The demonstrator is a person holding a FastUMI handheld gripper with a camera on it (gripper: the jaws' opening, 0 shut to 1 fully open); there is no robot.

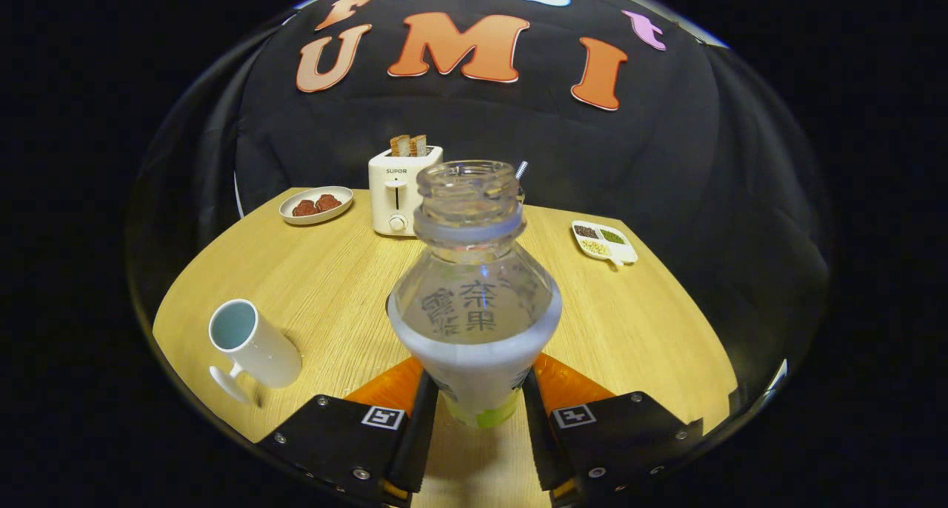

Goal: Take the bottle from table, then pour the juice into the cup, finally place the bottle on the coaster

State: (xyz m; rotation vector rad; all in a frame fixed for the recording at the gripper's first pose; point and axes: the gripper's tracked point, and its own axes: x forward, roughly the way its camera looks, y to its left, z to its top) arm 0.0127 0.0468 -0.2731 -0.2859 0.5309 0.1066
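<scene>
**A:** Clear plastic bottle (474, 301), cap off, upright between the fingers. Gripper (474, 426) is clamped on its lower body, one finger pressed to each side. White liquid fills roughly the bottom half.

**B:** Off the table yet?

**A:** Can't tell. Base is hidden between the fingers. Bottle reads vertical, no tilt. I'd call it end of step one: grasp made, pour not begun.

**B:** Cup?

**A:** White mug (250, 345) off to the left of the fingers, near the table (333, 286) edge, apart from the bottle. Looks empty inside, mouth open toward us, handle on the near side.

**B:** Next move?

**A:** My read: carry the bottle left until the neck sits over the mug mouth, then roll the wrist to tip it. Neck is wide and uncapped, so tilt slowly or it slops. Grip is low on the body, so watch for slip as it goes over.

**B:** Coaster?

**A:** Can't pick one out. Beyond the bottle: toaster (400, 189) with bread, plate (316, 204) of reddish food to its left, divided dish (603, 243) of grains to the right. All well apart from the pour path.
</scene>
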